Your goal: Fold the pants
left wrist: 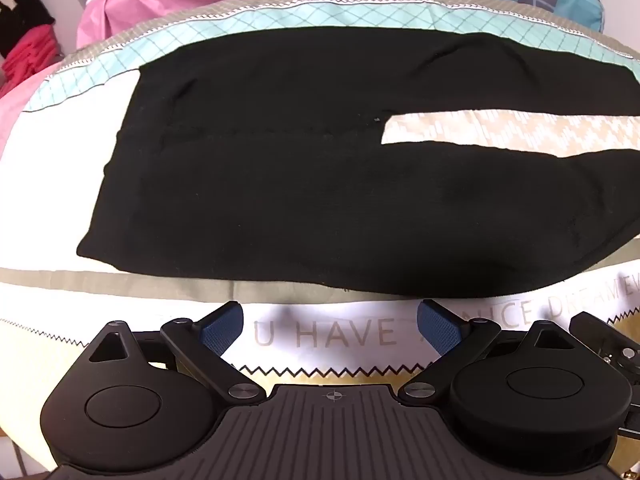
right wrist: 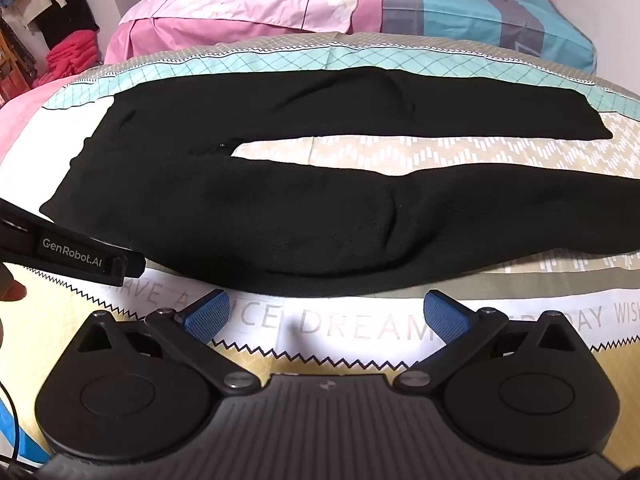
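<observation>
Black pants (left wrist: 280, 184) lie flat on the bed, waist to the left, both legs running right with a gap between them. They also show in the right wrist view (right wrist: 280, 208). My left gripper (left wrist: 330, 322) is open and empty, just short of the near edge of the pants by the waist and hip. My right gripper (right wrist: 326, 314) is open and empty, just short of the near leg's edge. The body of the left gripper (right wrist: 80, 254) shows at the left of the right wrist view.
The bed (right wrist: 360, 332) has a patterned cover with printed words and zigzag lines. Pink and blue-striped pillows (right wrist: 360, 4) lie at the far side. Stacks of red clothes (right wrist: 68, 54) and hanging garments stand at the far left.
</observation>
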`<move>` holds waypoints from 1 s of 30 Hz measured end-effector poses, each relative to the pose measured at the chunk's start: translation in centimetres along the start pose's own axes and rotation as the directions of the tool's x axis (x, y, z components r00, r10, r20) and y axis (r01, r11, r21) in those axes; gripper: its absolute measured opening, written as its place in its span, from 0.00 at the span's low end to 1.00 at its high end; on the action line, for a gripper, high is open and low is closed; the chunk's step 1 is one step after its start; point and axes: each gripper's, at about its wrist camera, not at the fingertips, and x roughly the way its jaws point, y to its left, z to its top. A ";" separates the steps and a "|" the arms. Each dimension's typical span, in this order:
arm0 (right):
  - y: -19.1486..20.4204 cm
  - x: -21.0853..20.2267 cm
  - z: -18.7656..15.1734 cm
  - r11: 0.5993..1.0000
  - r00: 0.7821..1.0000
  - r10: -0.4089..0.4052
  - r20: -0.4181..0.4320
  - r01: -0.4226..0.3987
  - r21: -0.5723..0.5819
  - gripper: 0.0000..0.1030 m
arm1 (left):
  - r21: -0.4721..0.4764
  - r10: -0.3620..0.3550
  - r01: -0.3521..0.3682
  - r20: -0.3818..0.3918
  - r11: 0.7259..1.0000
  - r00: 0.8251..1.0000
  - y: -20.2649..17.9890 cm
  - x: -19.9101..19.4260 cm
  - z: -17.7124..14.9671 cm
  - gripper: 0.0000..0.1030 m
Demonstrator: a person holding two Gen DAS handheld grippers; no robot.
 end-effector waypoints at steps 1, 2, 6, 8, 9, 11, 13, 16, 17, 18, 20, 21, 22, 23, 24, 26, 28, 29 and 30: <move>0.0 0.0 0.0 1.000 1.000 0.001 0.000 -0.001 0.000 1.00 | 0.003 -0.002 0.002 0.001 1.000 1.000 0.0 0.0 0.0 1.00; 0.0 0.0 0.0 1.000 1.000 0.000 -0.001 0.000 0.000 1.00 | 0.005 -0.001 0.001 0.002 1.000 1.000 -0.1 -0.1 -0.1 1.00; 0.0 0.0 0.0 1.000 1.000 0.000 -0.001 0.000 0.000 1.00 | 0.013 0.002 -0.002 0.005 1.000 1.000 0.1 -0.3 -0.4 1.00; 0.0 0.0 0.0 1.000 1.000 -0.001 -0.001 0.001 0.002 1.00 | 0.006 0.003 -0.003 0.000 1.000 1.000 -0.1 -0.1 -0.3 1.00; 0.0 0.1 -0.2 1.000 1.000 -0.002 -0.001 0.002 0.003 1.00 | 0.001 0.005 -0.005 -0.002 1.000 1.000 -0.1 0.0 -0.3 1.00; 0.0 0.1 -0.3 1.000 1.000 -0.002 -0.003 0.002 0.007 1.00 | 0.008 0.000 0.000 -0.006 1.000 1.000 0.2 0.1 -0.3 1.00; 0.0 0.0 -0.5 1.000 1.000 -0.002 -0.003 0.002 0.012 1.00 | 0.009 0.001 -0.001 -0.009 1.000 1.000 0.2 0.2 -0.3 1.00; -0.1 0.0 -0.6 1.000 1.000 -0.003 -0.003 0.003 0.019 1.00 | 0.011 -0.001 0.001 -0.011 1.000 1.000 0.2 0.4 -0.4 1.00; -0.2 0.0 -0.7 1.000 1.000 -0.003 -0.003 0.003 0.022 1.00 | 0.013 -0.001 0.002 -0.011 1.000 1.000 0.2 0.4 -0.5 1.00; -0.2 -0.1 -0.7 1.000 1.000 -0.003 -0.003 0.003 0.024 1.00 | 0.015 0.002 -0.002 -0.013 1.000 1.000 0.1 0.6 -0.5 1.00; -0.3 -0.1 -0.8 1.000 1.000 -0.004 -0.004 0.005 0.029 1.00 | 0.020 0.003 -0.002 -0.021 1.000 1.000 0.0 0.6 -0.6 1.00; -0.3 -0.1 -0.9 0.999 1.000 -0.004 -0.004 0.004 0.032 1.00 | 0.023 0.003 -0.003 -0.025 1.000 1.000 -0.1 0.7 -0.6 1.00; -0.4 -0.1 -0.9 0.999 1.000 -0.004 -0.005 0.005 0.035 1.00 | 0.026 0.004 -0.003 -0.036 1.000 0.999 -0.1 0.7 -0.6 1.00; -0.4 -0.2 -1.0 0.999 1.000 -0.006 -0.004 0.006 0.038 1.00 | 0.032 0.008 -0.006 -0.039 0.999 0.999 -0.3 0.7 -0.6 1.00; -0.5 -0.2 -1.0 0.999 1.000 -0.007 -0.001 0.007 0.041 1.00 | 0.037 0.012 -0.010 -0.042 0.999 0.999 -0.4 0.8 -0.6 1.00; -0.7 -0.4 -1.2 0.999 1.000 -0.008 0.005 0.008 0.050 1.00 | 0.044 0.016 -0.015 -0.034 0.999 0.999 -0.5 0.6 -0.5 1.00; -1.0 -0.6 -1.3 0.998 1.000 -0.011 0.011 0.010 0.060 1.00 | 0.051 0.019 -0.017 -0.037 0.999 0.999 -0.6 0.4 -0.4 1.00; -1.2 -0.6 -1.4 0.998 1.000 -0.010 0.012 0.010 0.066 1.00 | 0.056 0.016 -0.014 -0.034 0.998 0.999 -0.6 0.2 -0.4 1.00; -1.3 -0.6 -1.5 0.997 1.000 -0.008 0.011 0.007 0.071 1.00 | 0.061 0.022 -0.020 -0.026 0.998 0.999 -0.7 0.2 -0.4 1.00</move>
